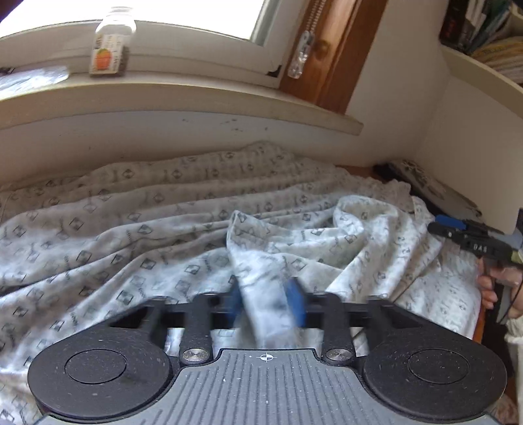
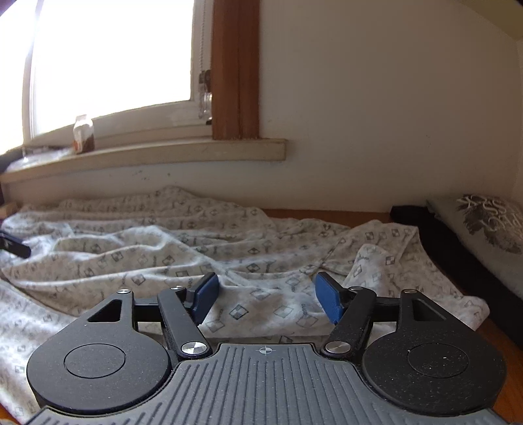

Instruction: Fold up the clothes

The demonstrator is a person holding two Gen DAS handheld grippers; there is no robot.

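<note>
The left gripper [image 1: 266, 302] is pinching a raised fold of the patterned garment [image 1: 137, 235], its two blue pads [image 1: 295, 302] pressing on a bunched strip of cloth that is running up between them and standing above the rest of the fabric. The right gripper [image 2: 263, 299] is hovering with its blue pads [image 2: 328, 300] spread wide apart, nothing caught between them, the cloth lying flat underneath and beyond them. The garment, pale with a repeating print of small dark diamonds and lettering, is lying rumpled across a wooden surface [image 2: 327, 214], which is showing as a brown strip between the cloth and the wall. In the left wrist view the right gripper [image 1: 447, 227] is appearing at the right edge, with the person's hand [image 1: 500, 287] wrapping its handle just beside the garment's right border. In the right wrist view the tip of the left gripper [image 2: 14, 246] is showing at the left edge, above the cloth. Behind the garment a cream windowsill [image 1: 183, 94] is running along the wall, bearing a clear jar [image 1: 112, 42] with an orange label. A bright window [image 2: 111, 62] is sitting above the sill, with a brown wooden frame [image 2: 235, 68] on its right. To the far right a pillow [image 2: 490, 229] with a dark leafy print is lying near the garment, and books [image 1: 483, 29] are standing on a shelf in the upper right corner.
</note>
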